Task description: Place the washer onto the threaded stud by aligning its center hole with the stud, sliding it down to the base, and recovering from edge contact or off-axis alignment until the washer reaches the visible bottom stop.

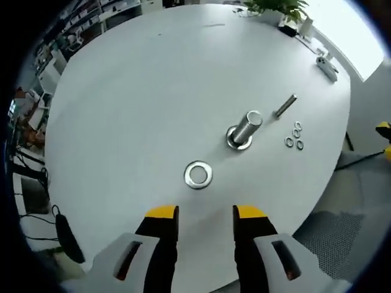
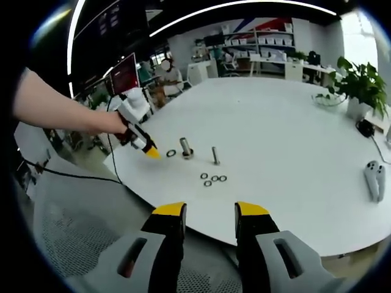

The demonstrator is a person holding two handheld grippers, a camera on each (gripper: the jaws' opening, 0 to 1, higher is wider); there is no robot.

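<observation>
Washer [image 1: 198, 174] lies flat just ahead of the wide, empty left gripper [image 1: 206, 213]; stud [image 1: 245, 127] beyond.

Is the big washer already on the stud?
No: in the left gripper view the large washer lies flat on the table, apart from the stud.

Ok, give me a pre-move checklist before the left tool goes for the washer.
1. Left tool open, nothing held: ok.
2. Washer flat on table, just ahead of the open jaws, untouched: ok.
3. Stud upright, apart from washer: ok.
4. Small rings and loose bolt lie beyond the stud, off the path: ok.
5. Right tool open, back off the table edge: ok.
6. Stud thread condition: cannot tell.
</observation>
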